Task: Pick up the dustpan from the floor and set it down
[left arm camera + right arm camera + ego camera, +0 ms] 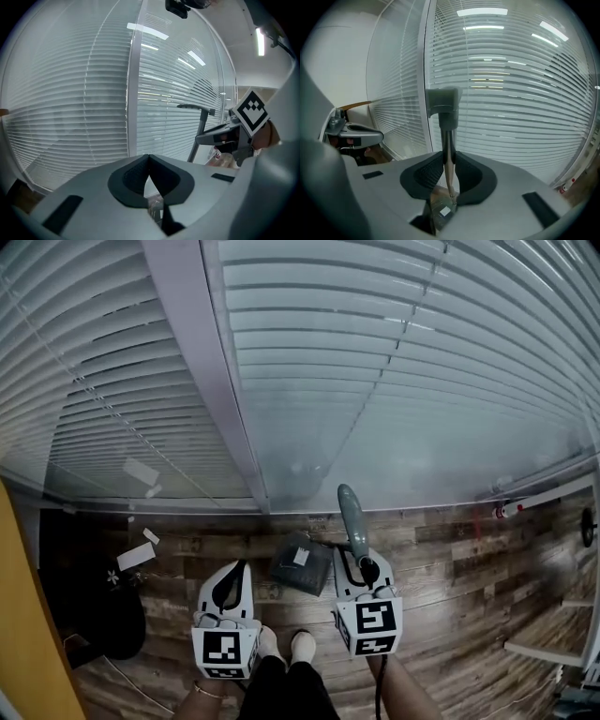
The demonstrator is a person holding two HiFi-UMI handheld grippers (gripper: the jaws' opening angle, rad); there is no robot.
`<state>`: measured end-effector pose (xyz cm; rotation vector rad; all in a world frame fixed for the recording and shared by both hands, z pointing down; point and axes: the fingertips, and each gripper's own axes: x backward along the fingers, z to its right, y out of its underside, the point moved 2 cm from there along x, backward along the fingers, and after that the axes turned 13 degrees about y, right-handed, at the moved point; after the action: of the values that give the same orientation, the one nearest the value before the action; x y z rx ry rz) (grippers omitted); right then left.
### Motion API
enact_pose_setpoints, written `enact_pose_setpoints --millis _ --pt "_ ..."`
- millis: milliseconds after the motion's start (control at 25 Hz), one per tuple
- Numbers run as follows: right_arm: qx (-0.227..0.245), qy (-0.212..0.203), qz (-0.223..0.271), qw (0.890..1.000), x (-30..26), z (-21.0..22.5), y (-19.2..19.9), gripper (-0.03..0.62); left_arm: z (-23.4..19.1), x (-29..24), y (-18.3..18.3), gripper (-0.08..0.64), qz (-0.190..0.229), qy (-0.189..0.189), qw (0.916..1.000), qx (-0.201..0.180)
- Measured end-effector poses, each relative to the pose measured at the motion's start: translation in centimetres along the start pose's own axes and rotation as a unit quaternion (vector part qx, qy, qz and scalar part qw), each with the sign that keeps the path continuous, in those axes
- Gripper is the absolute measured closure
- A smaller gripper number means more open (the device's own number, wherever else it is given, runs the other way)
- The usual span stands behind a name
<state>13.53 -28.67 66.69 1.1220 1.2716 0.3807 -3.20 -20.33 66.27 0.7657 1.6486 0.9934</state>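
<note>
A grey long-handled dustpan stands upright in front of me. In the head view its handle (352, 517) rises from my right gripper (362, 564), and its dark pan (302, 563) hangs low over the wooden floor; I cannot tell whether it touches. The right gripper view shows the thin shaft (448, 157) pinched between the black pads, with the grip end (443, 105) above and the pan (440, 212) below. My right gripper (449, 161) is shut on the shaft. My left gripper (240, 568) is beside it on the left. Its jaws (149, 159) meet at the tips with nothing between them.
White window blinds (394, 362) and a grey frame post (202, 362) fill the space ahead. A black bag (117, 615) and paper scraps (136, 555) lie on the floor at the left. My shoes (286, 645) show between the grippers. A white shelf edge (548, 652) is at the right.
</note>
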Motion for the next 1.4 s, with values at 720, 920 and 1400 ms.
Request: enact_pose_setpoints --millis 720,920,1400 --pt "-0.014 0.028 0.004 0.999 -3.4 0.6 0.6 0.497 -0.6 -1.3 1.9 0.541 -0.005 0.006 0.9999 0.014" --pt "-0.014 0.030 0.010 0.999 -4.0 0.7 0.2 0.497 -0.7 -1.1 2.0 0.541 -0.007 0.001 0.9998 0.016" --pt "-0.025 0.037 0.005 0.999 -4.7 1.1 0.3 0.495 -0.6 -0.3 2.2 0.541 -0.004 -0.003 0.9996 0.029"
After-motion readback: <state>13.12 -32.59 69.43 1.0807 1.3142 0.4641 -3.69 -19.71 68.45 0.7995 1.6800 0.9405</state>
